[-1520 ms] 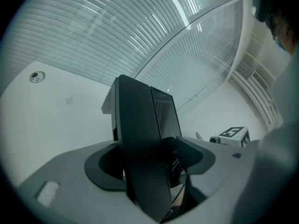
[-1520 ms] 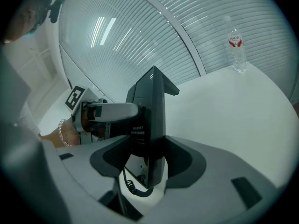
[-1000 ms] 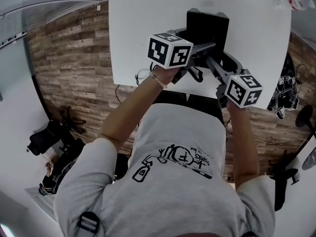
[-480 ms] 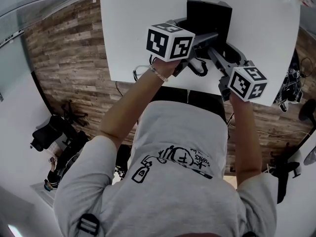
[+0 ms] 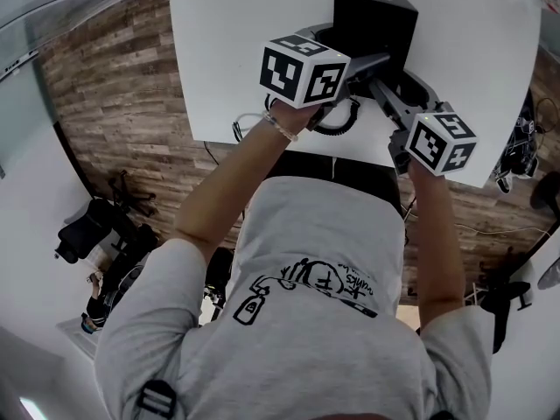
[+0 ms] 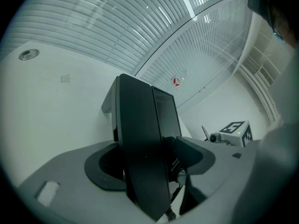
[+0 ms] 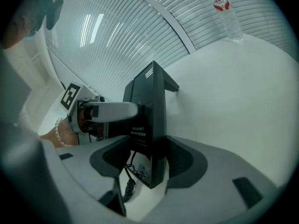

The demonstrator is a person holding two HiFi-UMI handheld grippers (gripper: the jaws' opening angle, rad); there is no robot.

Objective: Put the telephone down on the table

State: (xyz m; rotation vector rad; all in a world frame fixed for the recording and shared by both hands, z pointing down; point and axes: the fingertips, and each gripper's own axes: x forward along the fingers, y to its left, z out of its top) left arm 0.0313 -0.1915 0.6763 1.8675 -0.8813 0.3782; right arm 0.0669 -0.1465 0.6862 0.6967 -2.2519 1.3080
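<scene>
left gripper (image 6: 148, 160) clamped on telephone (image 5: 372, 26) | right gripper (image 7: 150, 158) clamped on it too | telephone upright over white table (image 5: 245, 51)

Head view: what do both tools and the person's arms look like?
The left tool and right tool are grey with wide, dark-lined jaws. Each carries a white cube printed with black square markers: left cube, right cube. The person wears a short-sleeved grey T-shirt with black print and a bracelet on the left wrist.
</scene>
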